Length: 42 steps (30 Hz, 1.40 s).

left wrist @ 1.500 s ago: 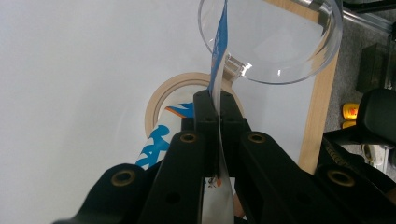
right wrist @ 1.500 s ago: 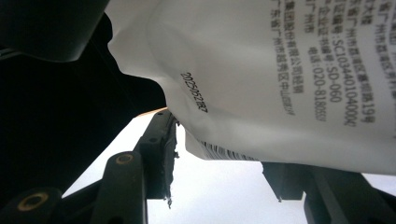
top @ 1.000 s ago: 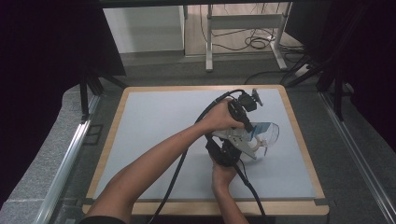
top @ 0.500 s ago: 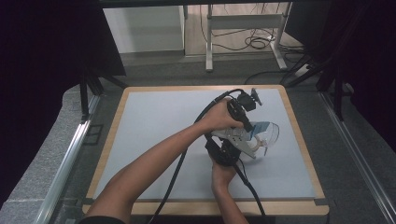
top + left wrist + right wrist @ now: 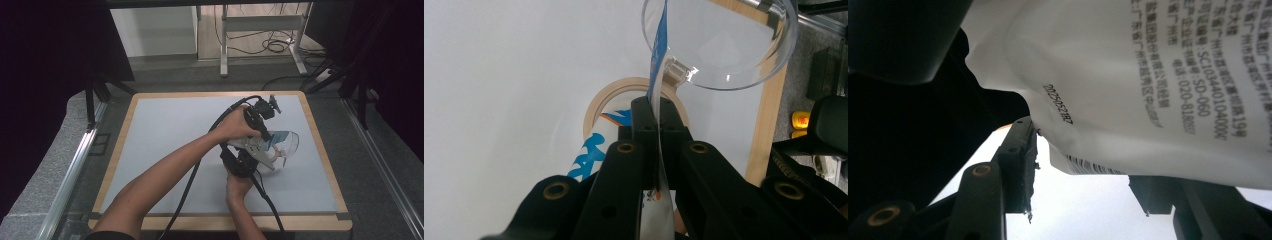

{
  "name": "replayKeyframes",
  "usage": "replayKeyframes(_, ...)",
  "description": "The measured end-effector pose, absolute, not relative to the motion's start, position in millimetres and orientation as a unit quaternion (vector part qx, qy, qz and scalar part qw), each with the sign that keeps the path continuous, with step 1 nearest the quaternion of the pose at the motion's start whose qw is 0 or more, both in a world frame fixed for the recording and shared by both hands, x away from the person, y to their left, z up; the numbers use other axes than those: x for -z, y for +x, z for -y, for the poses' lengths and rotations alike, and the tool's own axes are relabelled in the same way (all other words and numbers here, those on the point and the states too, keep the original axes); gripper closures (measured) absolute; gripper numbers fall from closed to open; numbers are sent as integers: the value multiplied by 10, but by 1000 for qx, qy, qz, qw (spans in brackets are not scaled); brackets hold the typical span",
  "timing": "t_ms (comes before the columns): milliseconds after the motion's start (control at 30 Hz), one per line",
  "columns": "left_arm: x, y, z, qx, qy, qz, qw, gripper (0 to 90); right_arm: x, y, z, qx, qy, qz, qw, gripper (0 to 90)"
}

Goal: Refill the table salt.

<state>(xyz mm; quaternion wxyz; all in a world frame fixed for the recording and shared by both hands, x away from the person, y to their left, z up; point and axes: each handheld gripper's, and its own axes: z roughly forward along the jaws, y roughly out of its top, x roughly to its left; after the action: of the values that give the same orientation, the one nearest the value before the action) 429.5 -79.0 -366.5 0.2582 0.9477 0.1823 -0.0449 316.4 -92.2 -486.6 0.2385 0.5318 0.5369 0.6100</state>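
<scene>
A white packet with blue print [image 5: 657, 60] stands edge-on between the jaws of my left gripper [image 5: 655, 107], which is shut on it. Its top reaches into a clear plastic bowl [image 5: 744, 45] that is tilted toward the camera. Below the packet lies a wood-rimmed ring [image 5: 596, 107] on the white mat. In the high view the left gripper [image 5: 267, 135] holds the packet [image 5: 278, 135] at the clear bowl [image 5: 290, 145]. My right gripper [image 5: 260, 160] is just below it. In the right gripper view the packet's printed white back [image 5: 1148, 85] hangs close above the right gripper [image 5: 1088, 175], whose jaws stand wide apart.
The pale mat [image 5: 175, 140] has a wooden border [image 5: 320, 150]. The left forearm [image 5: 170, 170] crosses the mat from the lower left, with cables [image 5: 190, 185] trailing to the near edge. Dark floor, table legs and cords lie beyond the far edge.
</scene>
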Motion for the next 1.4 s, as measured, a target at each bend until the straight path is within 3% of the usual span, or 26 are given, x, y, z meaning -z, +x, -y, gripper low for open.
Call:
replayKeyframes(800, 3671, 4256, 815, 45, 948, -180, 257, 900, 4860, 3132, 937, -606, 527, -537, 256, 508)
replayKeyframes(1400, 3723, 4284, 842, 42, 951, -182, 249, 900, 4889, 3167, 940, -614, 537, -526, 244, 509)
